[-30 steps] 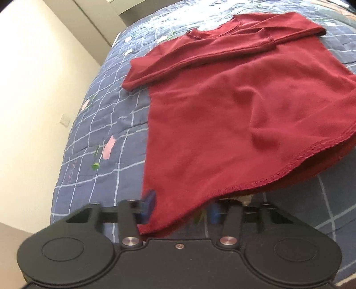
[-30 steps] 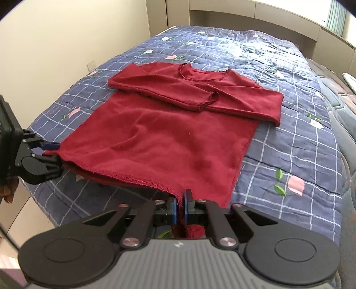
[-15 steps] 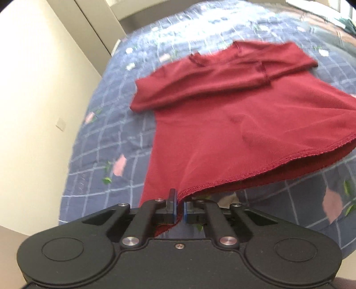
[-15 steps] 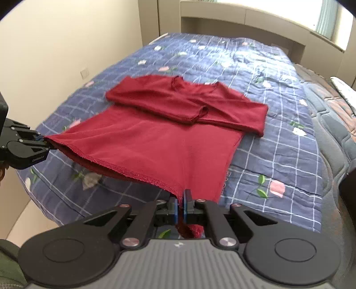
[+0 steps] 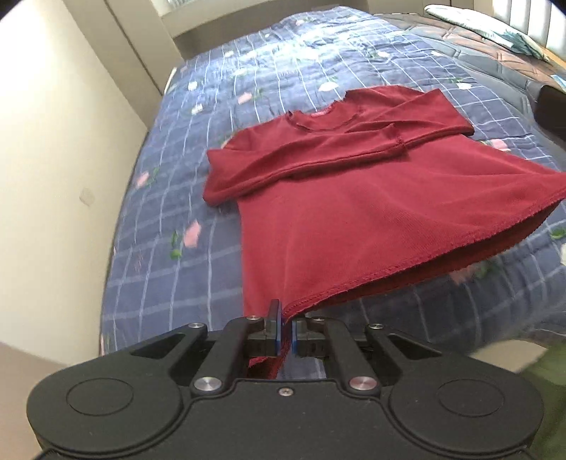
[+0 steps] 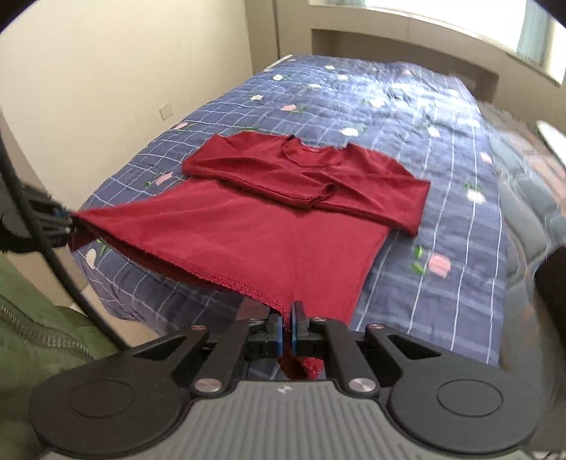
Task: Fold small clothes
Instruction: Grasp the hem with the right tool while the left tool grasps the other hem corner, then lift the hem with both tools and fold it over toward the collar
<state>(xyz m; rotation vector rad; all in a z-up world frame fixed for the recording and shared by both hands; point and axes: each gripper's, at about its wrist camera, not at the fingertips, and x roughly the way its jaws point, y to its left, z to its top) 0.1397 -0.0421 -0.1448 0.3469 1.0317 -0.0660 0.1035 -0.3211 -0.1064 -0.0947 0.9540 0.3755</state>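
Observation:
A dark red long-sleeved top (image 5: 371, 198) lies on the bed with both sleeves folded across its chest; it also shows in the right wrist view (image 6: 269, 226). My left gripper (image 5: 286, 331) is shut on the left corner of its hem. My right gripper (image 6: 287, 327) is shut on the right hem corner. The hem hangs lifted off the quilt between the two grippers. The left gripper also shows at the left edge of the right wrist view (image 6: 65, 221).
The blue checked quilt with flowers (image 6: 406, 106) covers the bed. A cream wall (image 5: 53, 177) runs along the bed's left side. A headboard ledge (image 6: 406, 39) stands at the far end. A pillow (image 5: 488, 24) lies far right.
The left gripper closed on the hem corner. Both grippers have risen and pulled back, lifting the hem off the quilt and stretching it taut.

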